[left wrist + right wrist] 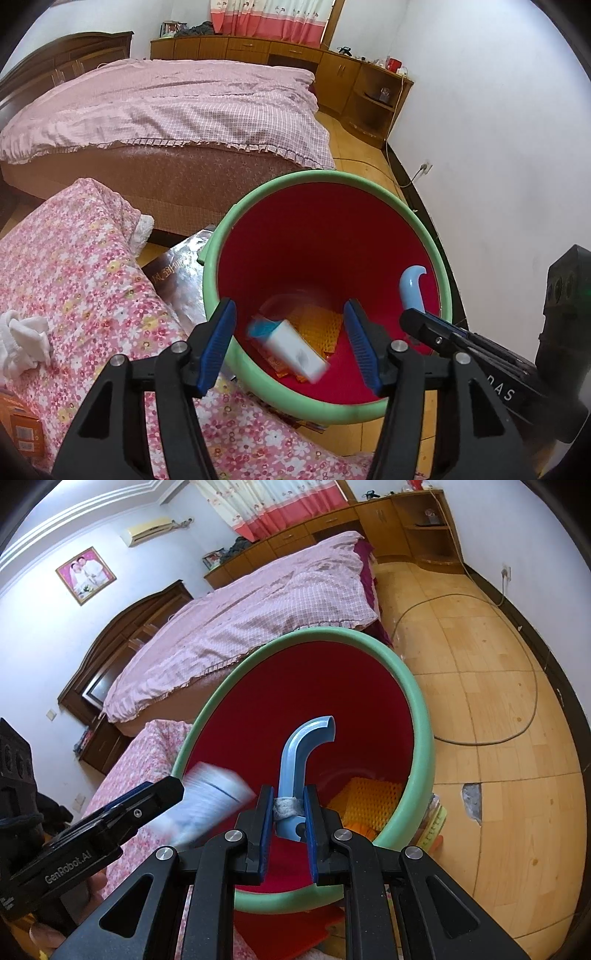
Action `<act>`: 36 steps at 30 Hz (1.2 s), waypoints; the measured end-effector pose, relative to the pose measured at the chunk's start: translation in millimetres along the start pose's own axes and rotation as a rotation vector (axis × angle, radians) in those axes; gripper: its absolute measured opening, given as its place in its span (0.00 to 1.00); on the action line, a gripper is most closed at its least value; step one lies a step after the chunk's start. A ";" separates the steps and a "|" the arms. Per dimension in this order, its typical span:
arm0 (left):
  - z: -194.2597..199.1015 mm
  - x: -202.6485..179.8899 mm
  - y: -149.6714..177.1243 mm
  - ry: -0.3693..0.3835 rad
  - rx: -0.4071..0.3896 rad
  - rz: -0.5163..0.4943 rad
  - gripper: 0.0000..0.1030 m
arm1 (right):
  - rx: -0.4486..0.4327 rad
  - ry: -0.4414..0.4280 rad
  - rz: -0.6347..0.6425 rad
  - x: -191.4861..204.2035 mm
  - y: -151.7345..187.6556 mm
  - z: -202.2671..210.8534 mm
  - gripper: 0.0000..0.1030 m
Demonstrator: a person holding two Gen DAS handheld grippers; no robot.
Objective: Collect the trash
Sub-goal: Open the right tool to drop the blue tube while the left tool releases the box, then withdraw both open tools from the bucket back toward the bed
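Right gripper (289, 825) pinching blue hook (303, 753) over red bin (421, 716), left gripper (290, 341) spread, wooden floor (498, 701) beyond.

Bedroom setting. A large bed (159, 110) under a pink checked cover with a dark wooden headboard (122, 635); a floral quilt (85, 266) in the foreground; wooden cabinets (258, 50) below a pink-and-white curtain (273, 18); a framed portrait (85, 574) and air conditioner (147, 530) on the wall; a cable (517, 686) across the wooden floor (498, 775).
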State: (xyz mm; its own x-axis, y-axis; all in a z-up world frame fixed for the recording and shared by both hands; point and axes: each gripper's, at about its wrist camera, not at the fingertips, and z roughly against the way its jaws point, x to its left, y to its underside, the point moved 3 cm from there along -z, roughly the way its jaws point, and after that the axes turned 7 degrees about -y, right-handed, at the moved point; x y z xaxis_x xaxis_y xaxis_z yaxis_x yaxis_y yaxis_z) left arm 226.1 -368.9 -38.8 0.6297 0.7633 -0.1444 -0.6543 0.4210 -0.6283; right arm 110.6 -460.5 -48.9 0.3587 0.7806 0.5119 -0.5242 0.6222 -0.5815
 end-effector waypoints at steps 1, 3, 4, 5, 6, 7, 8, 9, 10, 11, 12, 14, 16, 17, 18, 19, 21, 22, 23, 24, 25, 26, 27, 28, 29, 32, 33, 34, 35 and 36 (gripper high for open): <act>0.7 0.6 0.1 -0.001 0.001 0.003 0.59 | 0.002 0.001 0.001 0.1 0.0 -0.4 0.15; 2.8 2.4 0.8 0.000 0.002 0.008 0.59 | 0.001 0.002 0.000 0.6 -1.1 -1.0 0.16; 4.6 3.5 1.6 -0.001 0.001 0.011 0.59 | -0.002 0.001 -0.001 0.1 -1.8 -1.2 0.17; 6.7 5.1 2.5 -0.004 -0.001 0.013 0.59 | -0.003 0.003 -0.001 -0.3 -2.4 -1.4 0.18; 9.1 7.0 3.4 -0.008 -0.003 0.016 0.59 | -0.005 0.006 -0.003 -0.4 -2.9 -1.4 0.18; 11.8 9.2 5.0 -0.012 -0.004 0.020 0.59 | -0.005 0.008 -0.007 -0.4 -3.4 -1.5 0.18; 14.4 11.6 6.3 -0.016 -0.004 0.025 0.59 | -0.005 0.004 -0.014 -0.4 -3.6 -1.4 0.19; 16.5 13.6 7.6 -0.018 -0.004 0.031 0.59 | -0.005 -0.001 -0.020 -0.6 -3.3 -0.8 0.19; 18.9 15.9 8.6 -0.020 -0.004 0.038 0.59 | -0.006 -0.005 -0.023 -0.4 -3.2 -0.5 0.19; 23.0 18.8 10.4 -0.023 -0.006 0.048 0.59 | -0.009 -0.006 -0.026 0.1 -2.5 0.8 0.20; 25.4 20.6 11.6 -0.025 -0.008 0.054 0.59 | -0.011 -0.008 -0.027 1.1 -2.1 1.8 0.20; 32.8 25.7 14.7 -0.032 -0.011 0.068 0.59 | -0.011 -0.013 -0.025 3.4 -1.0 3.7 0.21; 40.4 30.0 17.3 -0.042 -0.016 0.078 0.59 | -0.014 -0.017 -0.018 6.5 0.1 6.3 0.22; 46.2 33.6 19.4 -0.050 -0.021 0.086 0.59 | -0.017 -0.019 -0.013 8.5 0.6 7.8 0.23; 49.2 35.3 20.1 -0.054 -0.025 0.089 0.59 | -0.019 -0.020 -0.010 10.1 1.1 8.9 0.23; 53.2 38.5 21.6 -0.058 -0.030 0.095 0.59 | -0.021 -0.022 -0.006 12.5 1.4 10.3 0.25; 61.9 46.5 24.8 -0.066 -0.040 0.113 0.59 | -0.025 -0.027 0.001 17.9 2.7 13.2 0.31; 66.8 51.0 27.0 -0.071 -0.044 0.124 0.59 | -0.027 -0.031 0.004 21.1 3.9 15.2 0.34; 70.4 54.9 28.4 -0.074 -0.046 0.133 0.59 | -0.028 -0.033 0.007 23.4 4.6 16.1 0.36; 73.3 58.6 29.7 -0.079 -0.047 0.140 0.59 | -0.028 -0.036 0.012 26.6 5.8 17.6 0.37; 78.3 63.0 32.2 -0.085 -0.051 0.149 0.59 | -0.028 -0.036 0.015 29.3 6.7 18.3 0.39; 81.9 66.2 33.9 -0.091 -0.054 0.153 0.59 | -0.027 -0.035 0.019 33.1 8.6 19.9 0.43; 87.5 70.8 36.7 -0.100 -0.060 0.159 0.59 | -0.027 -0.036 0.023 36.0 9.7 20.6 0.45; 90.6 73.2 38.3 -0.106 -0.064 0.163 0.59 | -0.028 -0.037 0.028 39.6 11.3 21.8 0.47; 96.0 77.5 41.4 -0.115 -0.070 0.169 0.59 | -0.029 -0.038 0.032 42.2 12.7 22.9 0.47; 109.6 89.8 49.0 -0.136 -0.081 0.190 0.59 | -0.030 -0.046 0.038 52.0 17.2 25.8 0.51; 113.6 94.5 50.9 -0.144 -0.084 0.199 0.59 | -0.029 -0.051 0.042 56.1 19.1 26.4 0.52; 117.5 98.8 53.1 -0.152 -0.088 0.206 0.59 | -0.026 -0.057 0.049 60.7 21.2 26.6 0.52; 121.6 103.6 55.9 -0.162 -0.091 0.215 0.59 | -0.023 -0.060 0.054 63.7 22.8 26.9 0.52; 126.7 109.7 59.3 -0.172 -0.094 0.226 0.59 | -0.019 -0.066 0.062 68.6 25.0 26.7 0.52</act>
State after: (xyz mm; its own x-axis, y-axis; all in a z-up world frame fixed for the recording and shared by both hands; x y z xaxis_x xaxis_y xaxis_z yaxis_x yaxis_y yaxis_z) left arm 203.4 -198.0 5.0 0.3873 0.9076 -0.1622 -0.7231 0.1899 -0.6641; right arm 101.4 -393.0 -11.5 0.2739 0.8123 0.5149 -0.5285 0.5744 -0.6251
